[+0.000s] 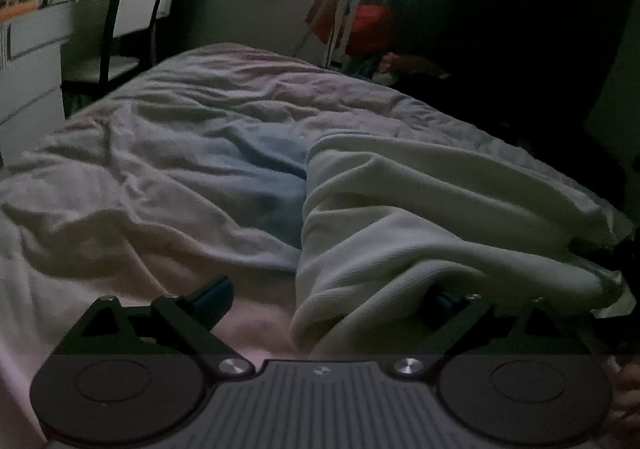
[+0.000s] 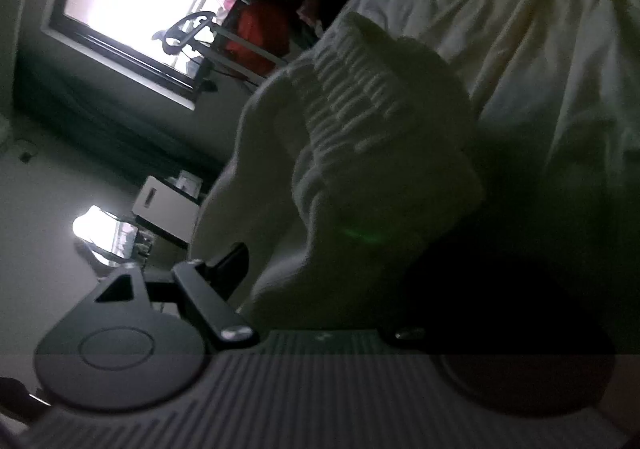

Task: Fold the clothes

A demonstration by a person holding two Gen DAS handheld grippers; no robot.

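White ribbed garment (image 1: 420,217) lies bunched in long rolls on the rumpled bed cover (image 1: 168,153), toward the bed's right side in the left wrist view, its long axis running from just ahead of the left gripper (image 1: 328,301) away and to the right, toward the mattress edge. Its near end drapes over that gripper's right finger, hiding the tip, while the left finger (image 1: 212,299) stands clear to one side over bare cover; the jaws sit wide apart and close on nothing that shows, though cloth lies between them. The right gripper (image 2: 332,261) is rolled well onto its side, so the window (image 2: 132,5) appears tilted, and a gathered ribbed band (image 2: 360,97) of the same garment rises right in front of it. Only its left finger (image 2: 236,259) is visible, beside the cloth; the other is lost in shadow, so I cannot tell how far it is open or whether it has hold of the fabric. Both grippers are at the cloth, neither plainly nearer; any fold would likely run across that long axis
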